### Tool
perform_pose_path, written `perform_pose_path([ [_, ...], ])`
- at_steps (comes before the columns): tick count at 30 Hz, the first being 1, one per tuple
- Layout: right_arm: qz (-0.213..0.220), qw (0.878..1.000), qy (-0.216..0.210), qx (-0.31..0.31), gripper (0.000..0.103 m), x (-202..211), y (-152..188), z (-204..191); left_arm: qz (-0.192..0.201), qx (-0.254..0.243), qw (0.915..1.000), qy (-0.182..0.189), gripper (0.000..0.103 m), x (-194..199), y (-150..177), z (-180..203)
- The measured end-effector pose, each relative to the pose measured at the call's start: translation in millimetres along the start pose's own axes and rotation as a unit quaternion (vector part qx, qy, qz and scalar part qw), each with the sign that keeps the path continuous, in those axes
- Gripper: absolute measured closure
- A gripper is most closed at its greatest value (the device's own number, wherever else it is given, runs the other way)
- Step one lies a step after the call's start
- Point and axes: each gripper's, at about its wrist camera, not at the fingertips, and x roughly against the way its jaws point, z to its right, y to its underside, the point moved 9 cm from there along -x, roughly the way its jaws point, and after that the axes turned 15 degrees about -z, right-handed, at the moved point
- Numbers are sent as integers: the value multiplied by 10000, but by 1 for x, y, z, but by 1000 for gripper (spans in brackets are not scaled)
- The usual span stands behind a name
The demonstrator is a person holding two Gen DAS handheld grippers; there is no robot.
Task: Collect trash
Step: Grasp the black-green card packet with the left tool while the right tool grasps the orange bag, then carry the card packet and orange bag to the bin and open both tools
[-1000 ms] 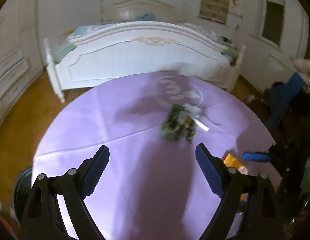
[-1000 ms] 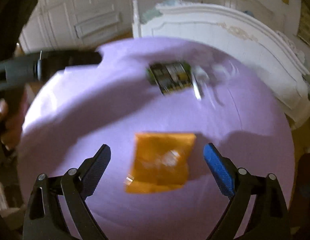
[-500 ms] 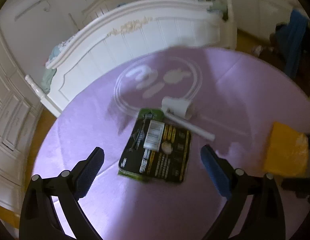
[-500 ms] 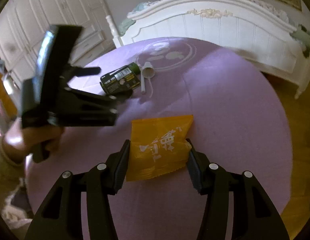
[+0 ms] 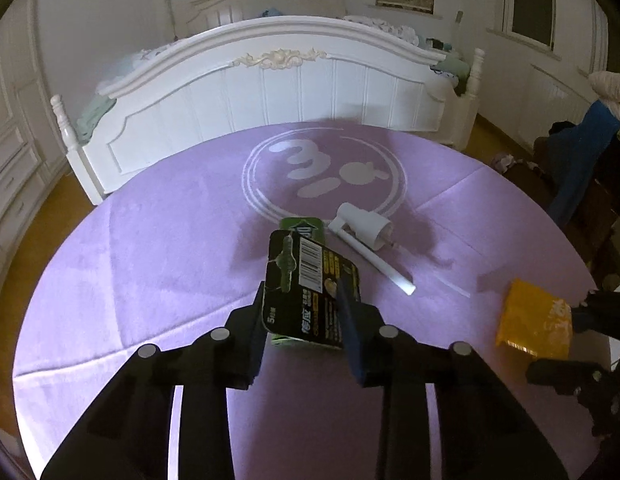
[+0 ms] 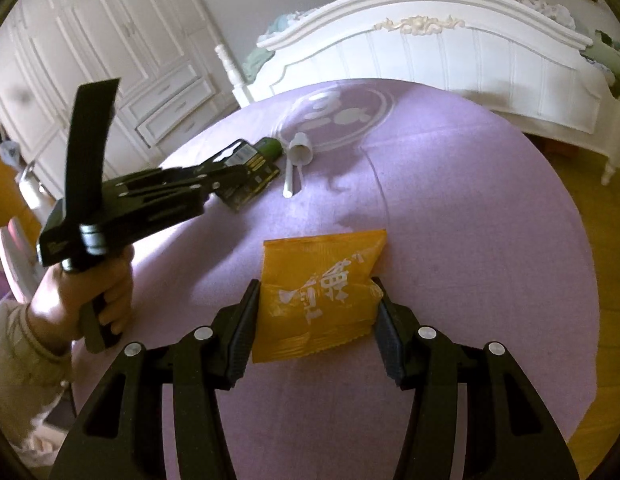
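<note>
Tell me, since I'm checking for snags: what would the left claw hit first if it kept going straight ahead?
Probably the white spray nozzle lying just beyond the black-and-green card that the left claw grips, though depth is hard to judge.

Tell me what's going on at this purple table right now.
A person is clearing trash with two handheld grippers. The left gripper has just closed on the black and green package. The right gripper is clamped on the orange wrapper. A white plastic nozzle lies untouched on the purple tablecloth.
</note>
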Motion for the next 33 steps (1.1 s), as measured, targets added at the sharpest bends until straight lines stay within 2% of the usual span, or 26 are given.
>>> perform_pose_path([
  [3, 11, 10000, 26, -24, 50, -1, -1, 1, 60, -2, 9999, 82, 75, 5, 2, 6],
  [5, 18, 10000, 24, -59, 50, -4, -6, 3, 185, -22, 9996, 197, 86, 12, 2, 10],
  [7, 33, 9999, 4, -94, 50, -3, -6, 4, 317, -190, 9986, 387, 91, 21, 3, 23],
  [11, 37, 9999, -11, -126, 50, -3, -8, 5, 412, -693, 9959, 409, 91, 24, 8, 51],
  [13, 34, 9999, -4, -134, 50, -4, -8, 6, 352, -702, 9962, 386, 91, 18, 9, 56],
  [16, 44, 9999, 2, -152, 50, -4, -9, 7, 306, -432, 9977, 428, 91, 12, 5, 50],
  [18, 50, 9999, 4, -153, 50, -3, -8, 7, 77, -119, 9992, 381, 96, 1, 3, 39],
  [23, 72, 9998, -15, -164, 50, -4, -9, 7, 60, 566, 9936, 979, 99, 3, 10, 16],
  [29, 73, 9999, 45, -120, 50, -4, -7, 5, 472, 1012, 9859, 1247, 99, 50, 34, -13],
  [33, -9, 9999, -102, -58, 50, -3, -9, -8, 701, 1429, 9824, 979, 98, 85, 67, -54],
])
